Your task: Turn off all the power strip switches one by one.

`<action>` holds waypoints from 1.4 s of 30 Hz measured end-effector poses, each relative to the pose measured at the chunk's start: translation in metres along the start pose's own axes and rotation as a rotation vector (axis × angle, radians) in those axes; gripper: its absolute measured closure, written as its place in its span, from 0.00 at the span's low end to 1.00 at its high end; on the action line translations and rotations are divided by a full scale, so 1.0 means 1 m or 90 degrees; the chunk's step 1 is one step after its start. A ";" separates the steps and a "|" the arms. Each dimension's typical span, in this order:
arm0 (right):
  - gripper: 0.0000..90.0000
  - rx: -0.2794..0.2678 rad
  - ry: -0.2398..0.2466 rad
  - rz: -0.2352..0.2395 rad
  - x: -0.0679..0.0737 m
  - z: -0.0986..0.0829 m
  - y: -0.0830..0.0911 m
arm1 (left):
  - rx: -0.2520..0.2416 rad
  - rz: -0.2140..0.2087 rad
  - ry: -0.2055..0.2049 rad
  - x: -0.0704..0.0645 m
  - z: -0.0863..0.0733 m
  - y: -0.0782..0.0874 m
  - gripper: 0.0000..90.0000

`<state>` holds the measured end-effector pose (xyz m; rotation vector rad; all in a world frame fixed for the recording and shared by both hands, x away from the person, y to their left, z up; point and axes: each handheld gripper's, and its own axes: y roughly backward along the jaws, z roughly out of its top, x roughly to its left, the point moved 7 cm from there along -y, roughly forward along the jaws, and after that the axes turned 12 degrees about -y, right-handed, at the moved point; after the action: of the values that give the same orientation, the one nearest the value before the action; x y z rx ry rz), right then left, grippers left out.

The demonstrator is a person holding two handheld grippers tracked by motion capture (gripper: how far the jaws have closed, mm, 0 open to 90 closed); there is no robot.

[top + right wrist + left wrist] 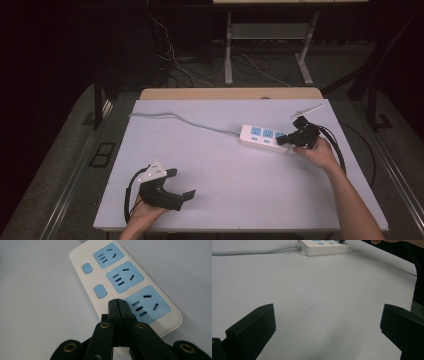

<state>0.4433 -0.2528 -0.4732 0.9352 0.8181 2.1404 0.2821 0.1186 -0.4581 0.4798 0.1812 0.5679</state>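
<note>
Dark floor and loose cables are seen beyond the far edge of the white table [230,175]. Toward the right edge, a white power strip [264,136] with three blue sockets is laid flat, its grey cord [180,119] trailing off toward the far left corner. The right gripper [290,138] is held at the strip's right end; in the right gripper view its jaws are pressed together, tips resting at the nearest socket [147,304]. Near the front left corner, the left gripper [180,185] is held low with its jaws spread wide apart around nothing.
</note>
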 end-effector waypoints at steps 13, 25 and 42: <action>1.00 -0.012 0.002 -0.007 0.001 -0.003 0.000 | 0.000 0.004 0.000 0.001 0.000 0.001 0.00; 1.00 -0.003 0.010 -0.026 0.003 -0.001 0.005 | 0.003 0.004 0.006 0.002 -0.001 0.000 0.00; 1.00 -0.007 0.018 -0.018 0.012 0.012 0.021 | 0.000 0.005 0.005 0.002 -0.001 0.001 0.00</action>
<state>0.4402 -0.2524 -0.4466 0.8845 0.8287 2.1357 0.2830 0.1201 -0.4583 0.4790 0.1877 0.5780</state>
